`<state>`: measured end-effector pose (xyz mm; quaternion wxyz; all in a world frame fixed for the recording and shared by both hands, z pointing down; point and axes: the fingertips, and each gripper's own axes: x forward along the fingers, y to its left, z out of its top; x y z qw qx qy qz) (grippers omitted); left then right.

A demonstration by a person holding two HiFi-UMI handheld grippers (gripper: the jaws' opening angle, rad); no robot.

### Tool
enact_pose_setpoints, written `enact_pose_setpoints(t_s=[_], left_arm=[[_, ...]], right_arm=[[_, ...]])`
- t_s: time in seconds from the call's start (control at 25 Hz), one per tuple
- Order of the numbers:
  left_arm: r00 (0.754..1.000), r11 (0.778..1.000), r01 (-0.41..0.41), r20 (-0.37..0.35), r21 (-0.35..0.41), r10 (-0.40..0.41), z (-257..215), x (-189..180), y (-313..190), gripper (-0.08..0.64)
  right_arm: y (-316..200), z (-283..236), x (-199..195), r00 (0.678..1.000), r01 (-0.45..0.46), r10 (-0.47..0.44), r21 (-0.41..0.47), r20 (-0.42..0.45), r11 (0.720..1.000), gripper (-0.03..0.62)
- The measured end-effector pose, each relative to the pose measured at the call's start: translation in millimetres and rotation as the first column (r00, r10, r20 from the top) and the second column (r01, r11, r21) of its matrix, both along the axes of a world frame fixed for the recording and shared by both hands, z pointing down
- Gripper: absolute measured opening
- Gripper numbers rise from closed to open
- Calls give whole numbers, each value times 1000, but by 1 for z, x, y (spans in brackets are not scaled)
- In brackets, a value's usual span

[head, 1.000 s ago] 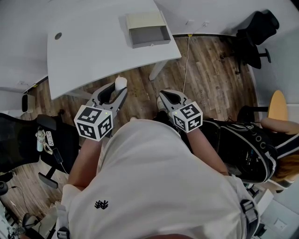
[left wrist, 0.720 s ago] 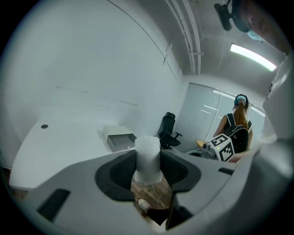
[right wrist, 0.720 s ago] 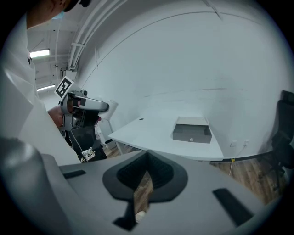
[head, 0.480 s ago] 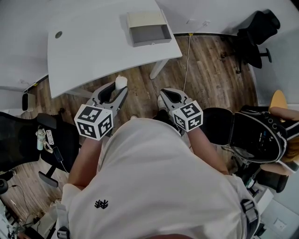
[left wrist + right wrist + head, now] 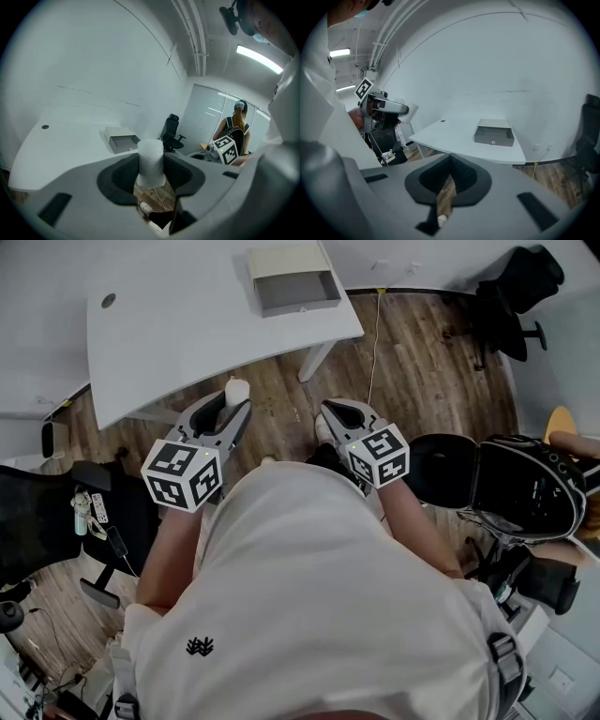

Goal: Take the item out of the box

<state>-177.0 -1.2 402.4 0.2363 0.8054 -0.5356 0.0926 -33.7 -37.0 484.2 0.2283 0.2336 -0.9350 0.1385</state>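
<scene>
A small white cylindrical item [image 5: 237, 390] [image 5: 151, 157] sits upright between the jaws of my left gripper [image 5: 233, 409] [image 5: 151, 169], which is shut on it. I hold it over the wooden floor, just in front of the white table [image 5: 187, 324]. The open grey box [image 5: 292, 282] [image 5: 121, 139] [image 5: 493, 132] lies on the table's far right part, away from both grippers. My right gripper [image 5: 334, 414] [image 5: 445, 182] hangs beside the left one with its jaws shut and nothing in them. In the right gripper view the left gripper [image 5: 389, 110] shows at the left with the white item [image 5: 410, 112].
A table leg [image 5: 314, 360] stands just ahead of the right gripper. A black office chair [image 5: 514, 292] is at the far right, another chair [image 5: 42, 512] at my left. A person with a black backpack [image 5: 525, 488] stands close on my right. A cable [image 5: 375, 352] runs across the floor.
Both grippers have shifted slightly toward the table, the left still gripping the white item. The person with the backpack on the right has shifted position.
</scene>
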Motion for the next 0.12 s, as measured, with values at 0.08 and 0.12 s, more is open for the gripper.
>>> enact_pose_setpoints(t_s=[0.08, 0.12], left_arm=[[1000, 1000, 2, 0, -1, -2, 1, -2, -2, 170], [1000, 1000, 3, 1, -1, -3, 1, -3, -2, 170]], right_arm=[[-3, 0, -2, 1000, 2, -2, 3, -2, 1000, 7], [-4, 0, -2, 1000, 3, -3, 5, -3, 1000, 6]])
